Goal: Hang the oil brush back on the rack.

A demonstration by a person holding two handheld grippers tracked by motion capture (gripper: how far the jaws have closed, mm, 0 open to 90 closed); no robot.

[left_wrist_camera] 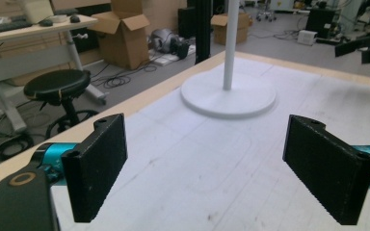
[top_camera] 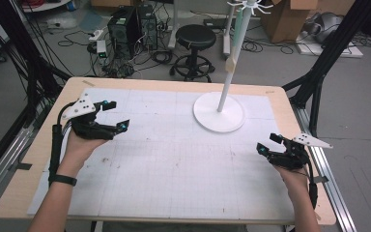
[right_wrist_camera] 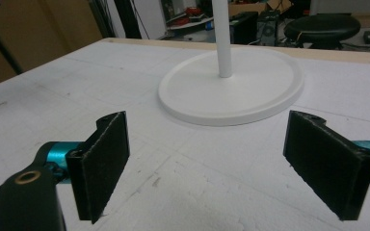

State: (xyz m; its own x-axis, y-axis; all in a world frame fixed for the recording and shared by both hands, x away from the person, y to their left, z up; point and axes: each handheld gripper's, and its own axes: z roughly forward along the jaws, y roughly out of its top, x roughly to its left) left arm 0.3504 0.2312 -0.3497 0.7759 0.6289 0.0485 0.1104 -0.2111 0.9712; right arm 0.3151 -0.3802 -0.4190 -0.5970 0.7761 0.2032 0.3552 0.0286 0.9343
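Note:
A white stand with a round base [top_camera: 219, 116] and a thin upright pole [top_camera: 229, 77] rises at the back right of the white gridded mat [top_camera: 164, 159]. My left gripper [top_camera: 116, 116] hovers over the mat's left side, open, with nothing between its jaws. My right gripper [top_camera: 269, 143] is held at the mat's right edge, also open and empty. In the left gripper view the stand's base [left_wrist_camera: 228, 95] lies ahead between the black pads [left_wrist_camera: 99, 161]. From the right gripper view the same base [right_wrist_camera: 231, 86] sits just beyond the open jaws.
The wooden table [top_camera: 14, 193] carries the mat. Behind it stand a black stool [top_camera: 195, 43], computer towers [top_camera: 125, 29], cables and cardboard boxes [top_camera: 290, 19]. Black frame legs [top_camera: 328, 53] flank the table on both sides.

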